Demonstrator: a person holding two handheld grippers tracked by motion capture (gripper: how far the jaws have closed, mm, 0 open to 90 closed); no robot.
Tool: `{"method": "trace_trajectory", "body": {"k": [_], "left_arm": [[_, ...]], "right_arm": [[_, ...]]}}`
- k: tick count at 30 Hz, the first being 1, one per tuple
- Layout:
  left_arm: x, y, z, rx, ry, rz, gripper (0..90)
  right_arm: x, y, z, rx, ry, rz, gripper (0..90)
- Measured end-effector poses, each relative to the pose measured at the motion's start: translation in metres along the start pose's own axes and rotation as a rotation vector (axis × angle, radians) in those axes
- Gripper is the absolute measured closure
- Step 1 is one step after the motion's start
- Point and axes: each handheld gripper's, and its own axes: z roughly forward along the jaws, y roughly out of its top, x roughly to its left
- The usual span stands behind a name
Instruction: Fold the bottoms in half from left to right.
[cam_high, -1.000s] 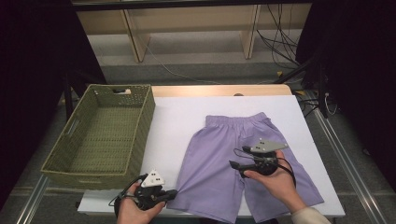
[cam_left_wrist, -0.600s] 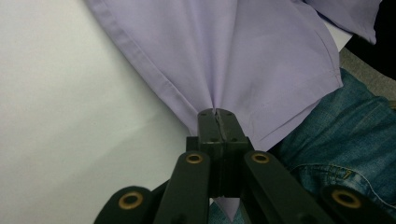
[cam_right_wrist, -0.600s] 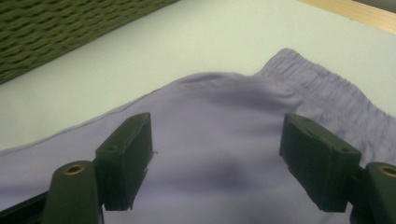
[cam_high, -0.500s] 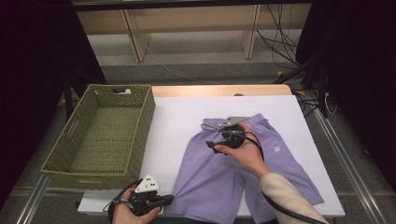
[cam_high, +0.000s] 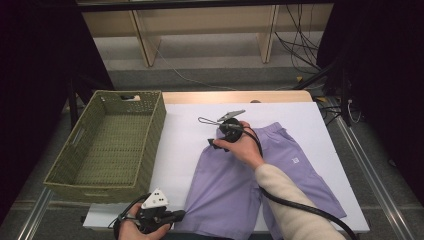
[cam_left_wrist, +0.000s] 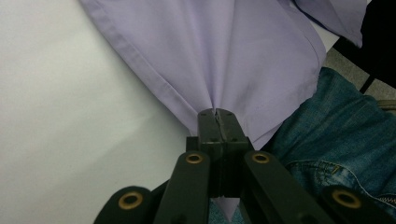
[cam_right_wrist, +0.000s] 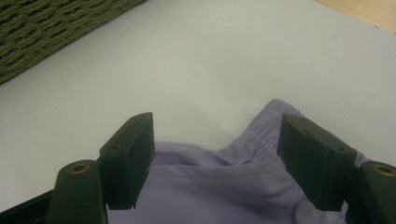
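Across the white table (cam_high: 190, 130), with the green basket (cam_high: 112, 145) waiting at 9 o'clock, the purple shorts (cam_high: 280, 165) lie flat for folding. My left gripper (cam_left_wrist: 217, 119) is clamped on their near hem at 6 o'clock as an anchor. My right gripper (cam_right_wrist: 217, 154), jaws apart and just narrowing, straddles the waistband corner at 12 o'clock, ready to pinch.

A green woven basket (cam_high: 107, 145) stands at the left of the high view on the white table (cam_high: 185, 125). Wooden shelves (cam_high: 205, 30) are at the top, and black cables (cam_high: 300, 40) lie on the floor at upper right.
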Motion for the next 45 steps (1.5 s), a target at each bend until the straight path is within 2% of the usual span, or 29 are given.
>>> {"method": "trace_trajectory", "body": {"k": [8,12,15,18,24,29,35,39,45], "left_arm": [[0.000,0.000,0.001,-0.003,-0.003,-0.001,89.5],[0.000,0.000,0.001,-0.003,-0.004,0.001,89.5],[0.000,0.000,0.001,-0.004,-0.005,0.002,89.5],[0.000,0.000,0.001,-0.003,-0.006,0.003,89.5],[-0.001,0.000,0.002,-0.002,-0.007,0.006,89.5],[-0.001,0.000,0.003,-0.002,-0.007,0.007,89.4],[-0.002,0.000,0.003,0.000,-0.009,0.010,89.5],[-0.002,0.000,0.004,0.003,-0.009,0.014,89.4],[-0.003,0.000,0.006,0.006,-0.007,0.031,89.5]], "right_arm": [[-0.003,0.004,0.025,0.045,-0.044,0.028,29.5],[-0.001,0.003,0.035,0.094,-0.078,0.027,30.3],[-0.002,-0.001,0.041,0.102,-0.097,0.037,30.9],[-0.003,-0.002,0.043,0.088,-0.116,0.054,33.9],[-0.005,-0.002,0.042,0.097,-0.154,0.056,47.1],[-0.002,-0.001,0.043,0.118,-0.217,-0.003,60.9],[-0.002,0.002,0.044,0.142,-0.239,-0.045,67.8],[-0.004,0.001,0.044,0.132,-0.248,-0.047,77.0],[-0.006,-0.001,0.043,0.115,-0.239,-0.003,84.1]]}}
